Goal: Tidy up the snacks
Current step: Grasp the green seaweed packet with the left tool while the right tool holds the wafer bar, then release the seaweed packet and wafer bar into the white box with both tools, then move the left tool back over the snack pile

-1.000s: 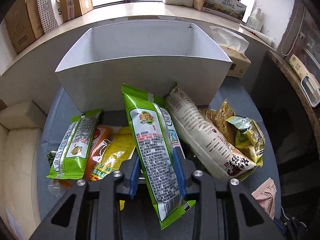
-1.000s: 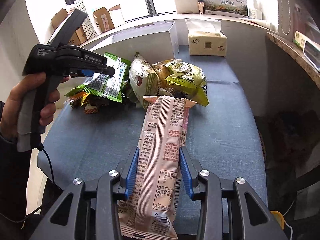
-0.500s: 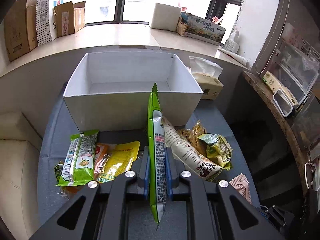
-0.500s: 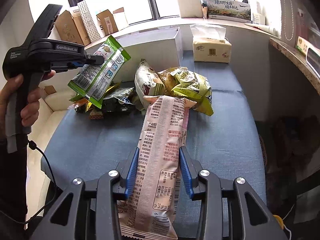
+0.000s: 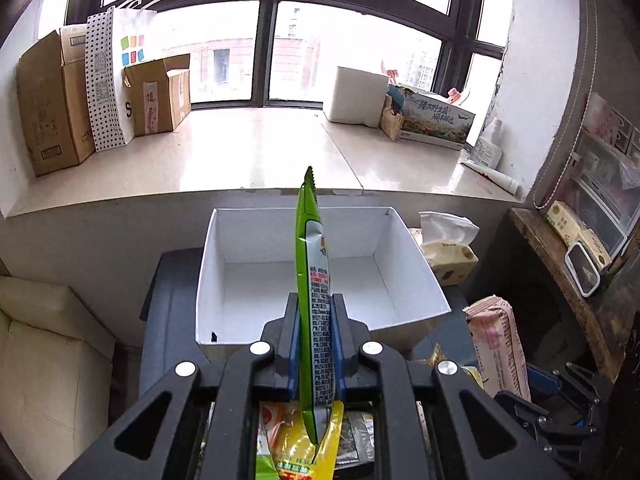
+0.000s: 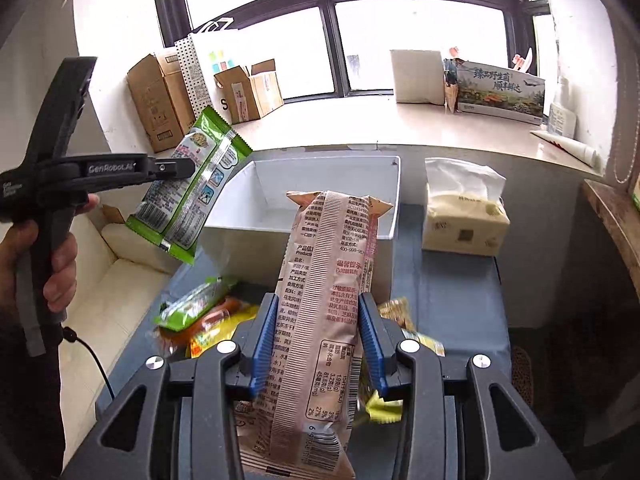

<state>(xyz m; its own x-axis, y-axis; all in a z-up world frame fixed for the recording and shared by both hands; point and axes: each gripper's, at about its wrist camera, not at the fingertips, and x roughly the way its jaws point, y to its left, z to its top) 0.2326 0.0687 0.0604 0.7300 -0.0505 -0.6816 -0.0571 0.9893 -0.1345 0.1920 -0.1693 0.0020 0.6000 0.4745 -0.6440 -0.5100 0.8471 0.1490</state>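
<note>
My left gripper [image 5: 314, 320] is shut on a green snack packet [image 5: 312, 280], held edge-on and upright above the near wall of the open white box [image 5: 416, 280]. From the right wrist view the same packet [image 6: 192, 192] hangs in the air left of the box [image 6: 394, 208]. My right gripper [image 6: 318, 332] is shut on a long pink snack packet [image 6: 324, 300], lifted above the blue table [image 6: 456, 304] in front of the box. This packet also shows in the left wrist view [image 5: 496, 344]. Loose snacks [image 6: 200, 312] lie on the table below.
A tissue pack [image 6: 464, 212] stands right of the box. Cardboard boxes [image 6: 168, 96] and a printed carton [image 6: 500, 92] line the window sill. A cream sofa [image 6: 120, 264] is left of the table, a wooden shelf [image 5: 560, 272] to the right.
Both grippers have risen with their packets. The left one has lifted the green packet off the pile and turned it edge-on over the box. The right one has raised the pink packet off the table.
</note>
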